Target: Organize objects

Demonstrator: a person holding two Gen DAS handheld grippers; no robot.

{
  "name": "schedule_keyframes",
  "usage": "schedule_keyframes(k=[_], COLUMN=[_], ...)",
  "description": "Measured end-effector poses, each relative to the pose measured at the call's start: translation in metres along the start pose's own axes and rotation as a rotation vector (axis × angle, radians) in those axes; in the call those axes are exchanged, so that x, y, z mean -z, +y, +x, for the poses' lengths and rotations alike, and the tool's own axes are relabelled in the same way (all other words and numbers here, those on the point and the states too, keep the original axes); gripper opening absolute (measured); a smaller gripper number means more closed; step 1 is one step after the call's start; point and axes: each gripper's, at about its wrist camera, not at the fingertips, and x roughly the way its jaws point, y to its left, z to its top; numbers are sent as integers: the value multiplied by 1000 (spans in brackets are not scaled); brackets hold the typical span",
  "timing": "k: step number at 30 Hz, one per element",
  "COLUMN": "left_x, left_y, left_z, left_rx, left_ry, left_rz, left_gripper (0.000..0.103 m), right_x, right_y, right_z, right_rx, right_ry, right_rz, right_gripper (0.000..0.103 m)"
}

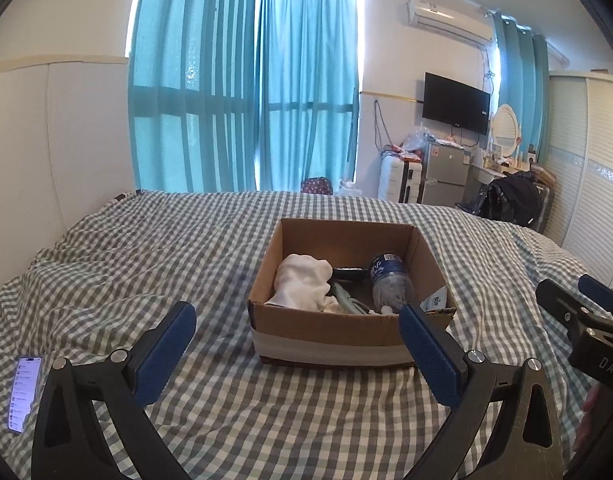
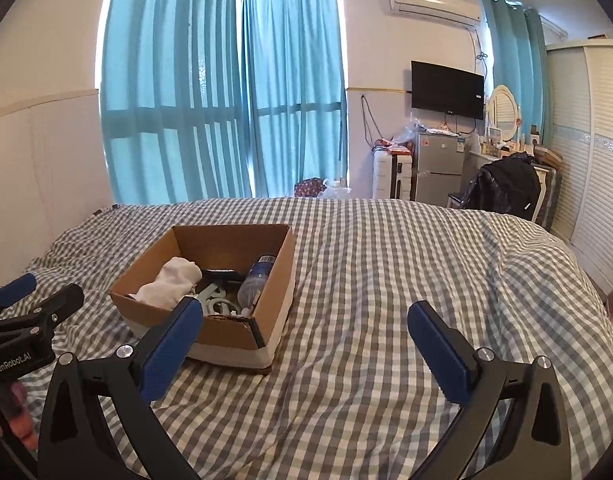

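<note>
A cardboard box [image 1: 348, 280] sat open-topped on the bed [image 1: 166, 248], whose gingham cover in grey-green and white lay wrinkled all around it. To the near left of the box, at the edge of the cover, a phone [image 1: 24, 394] lay face up with its screen lit. Beyond the box, past the far end of the bed, hung teal curtains [image 1: 246, 92]; to the far right of the box stood a wall-mounted television [image 1: 455, 103], a small grey fridge [image 1: 446, 168] and a white suitcase [image 1: 394, 180].

Nothing lay between the box and either tool. The left tool [image 1: 296, 328] hovered just in front of the box's near wall with its blue-padded fingers spread wide and empty. The right tool [image 2: 304, 322] hung over bare cover to the right of the box, likewise spread wide and holding nothing.

Inside the box, a bunched white cloth [image 1: 304, 282] filled the left side, a clear plastic bottle [image 1: 388, 280] with a dark blue label lay tilted along the right side, and pale green plastic pieces [image 2: 218, 298] rested between them near the front wall. A dark object lay behind these, too hidden to identify. The box's lower band was white.
</note>
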Motion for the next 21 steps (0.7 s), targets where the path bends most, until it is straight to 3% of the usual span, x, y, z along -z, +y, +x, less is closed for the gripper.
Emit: schedule_keyframes(k=[21], left_x=[1], left_y=[-1], left_z=[-2], left_rx=[0], left_ry=[14], left_rz=[3], left_gripper=[103], right_x=[0], right_y=[4], right_z=[0], right_rx=[3], right_ry=[-8], right_rz=[4], right_gripper=[103])
